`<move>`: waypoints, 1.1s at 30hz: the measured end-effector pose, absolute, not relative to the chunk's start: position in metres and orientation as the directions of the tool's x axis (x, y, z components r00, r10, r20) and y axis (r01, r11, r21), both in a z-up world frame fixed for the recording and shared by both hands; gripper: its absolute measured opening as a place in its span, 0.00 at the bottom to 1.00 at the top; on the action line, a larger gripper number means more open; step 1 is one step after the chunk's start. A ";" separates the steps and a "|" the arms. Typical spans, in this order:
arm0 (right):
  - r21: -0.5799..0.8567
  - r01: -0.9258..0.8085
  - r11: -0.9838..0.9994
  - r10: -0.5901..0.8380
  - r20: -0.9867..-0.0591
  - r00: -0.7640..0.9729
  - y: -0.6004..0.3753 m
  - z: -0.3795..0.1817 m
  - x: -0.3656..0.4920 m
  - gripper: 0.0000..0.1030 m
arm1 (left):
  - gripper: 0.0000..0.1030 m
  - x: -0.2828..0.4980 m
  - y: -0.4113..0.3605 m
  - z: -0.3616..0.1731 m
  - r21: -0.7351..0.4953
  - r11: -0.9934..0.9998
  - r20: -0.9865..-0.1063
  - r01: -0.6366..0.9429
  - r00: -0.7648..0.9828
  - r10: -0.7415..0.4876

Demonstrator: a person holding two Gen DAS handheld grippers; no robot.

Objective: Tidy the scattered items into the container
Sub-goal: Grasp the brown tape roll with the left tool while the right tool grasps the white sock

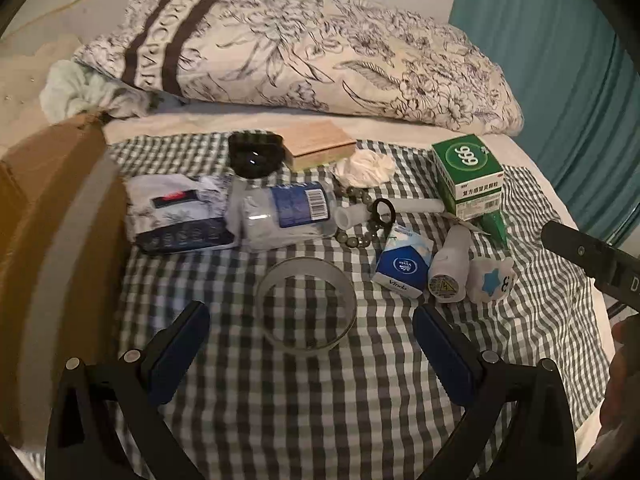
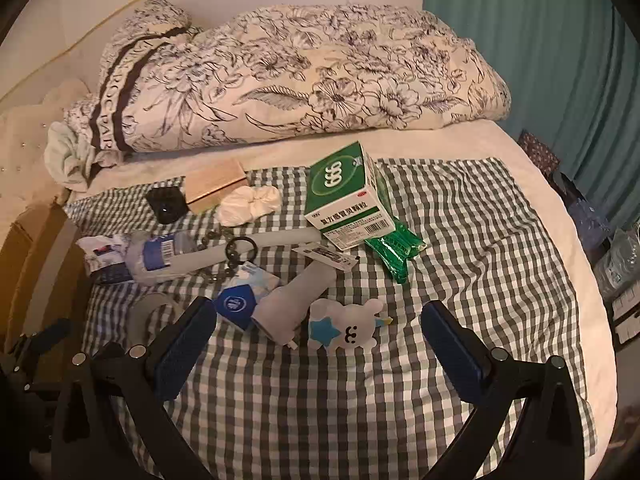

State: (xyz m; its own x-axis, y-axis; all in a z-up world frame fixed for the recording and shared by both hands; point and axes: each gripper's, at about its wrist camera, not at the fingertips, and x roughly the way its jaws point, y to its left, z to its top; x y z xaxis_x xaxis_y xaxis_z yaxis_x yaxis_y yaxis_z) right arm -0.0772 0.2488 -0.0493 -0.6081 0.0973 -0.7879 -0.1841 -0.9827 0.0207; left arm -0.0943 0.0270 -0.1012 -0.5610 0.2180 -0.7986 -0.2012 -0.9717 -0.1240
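Hovering over the bed, both grippers have their fingers spread apart with nothing between them. The left gripper [image 1: 312,344] hangs just above a clear tape ring [image 1: 306,304] lying flat on the checked cloth [image 1: 280,400]. The right gripper [image 2: 320,340] sits over a white plush toy with a blue star [image 2: 348,326].

Scattered across the cloth are a plastic bottle with a blue label [image 1: 280,212] on its side, a crumpled tissue pack [image 1: 176,216] just left of it, a bead bracelet [image 1: 360,216], a black hair tie [image 1: 384,212], a small blue carton [image 1: 402,266], a grey cylinder [image 1: 450,270], a green medicine box [image 1: 468,172] resting on a green sachet [image 2: 394,250], a white scrunchie [image 1: 364,168], a wooden box [image 1: 320,146] and a black faceted dish [image 1: 254,154].

A cardboard box [image 1: 52,220] stands at the left edge of the cloth, beside the tissue pack. A floral duvet [image 1: 300,52] is bunched along the far side of the bed.
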 end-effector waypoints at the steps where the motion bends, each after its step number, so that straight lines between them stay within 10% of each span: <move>1: 0.019 -0.188 -0.982 0.100 -0.791 -0.603 0.249 -0.053 -0.079 1.00 | 1.00 -0.098 0.028 -0.106 -0.127 -0.971 -0.803 -0.205 -0.554 0.222; 33: -0.100 -0.236 -0.967 0.210 -0.834 -0.510 0.226 -0.129 -0.149 0.89 | 1.00 -0.135 0.029 -0.188 -0.128 -0.975 -0.857 -0.184 -0.475 0.202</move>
